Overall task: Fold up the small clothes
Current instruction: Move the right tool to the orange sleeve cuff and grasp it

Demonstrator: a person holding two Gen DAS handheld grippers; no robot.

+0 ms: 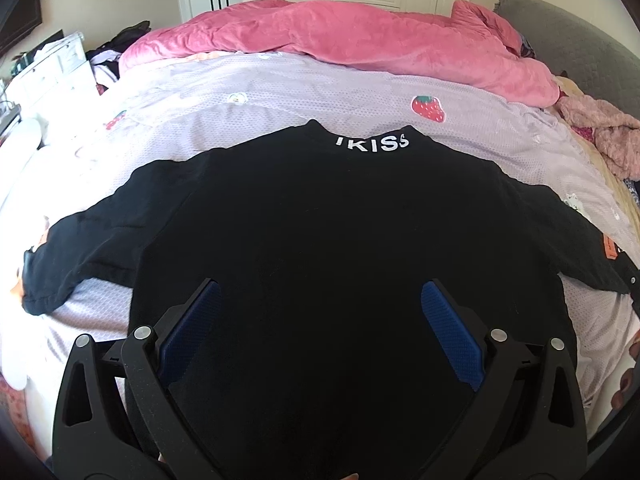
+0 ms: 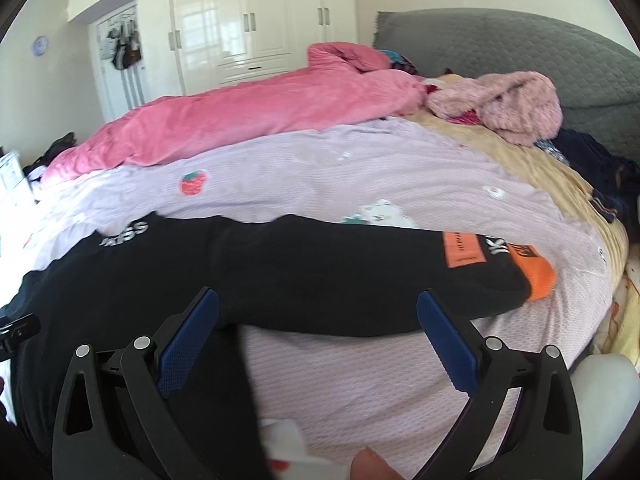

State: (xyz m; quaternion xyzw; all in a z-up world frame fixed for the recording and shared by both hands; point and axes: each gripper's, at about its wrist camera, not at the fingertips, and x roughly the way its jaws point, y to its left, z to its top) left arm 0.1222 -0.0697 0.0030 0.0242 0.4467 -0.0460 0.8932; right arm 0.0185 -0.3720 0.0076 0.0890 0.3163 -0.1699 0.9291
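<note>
Both grippers — left gripper (image 1: 320, 292), right gripper (image 2: 318, 300) — wide apart, seemingly empty, over black shirt (image 1: 320, 220).

The lilac sheet (image 2: 360, 380) lies bare near right, under the sleeve (image 2: 360, 276), and beyond the collar. Far off, the pink quilt (image 1: 340, 40) walls the bed; fluffy clothes (image 2: 508, 104) crowd the far right.

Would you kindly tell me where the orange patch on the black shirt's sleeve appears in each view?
Left wrist view: the orange patch sits at the far right edge, on the sleeve.
Right wrist view: the orange patch is right of centre, near the orange cuff.
Shared landmark: the strawberry print.
</note>
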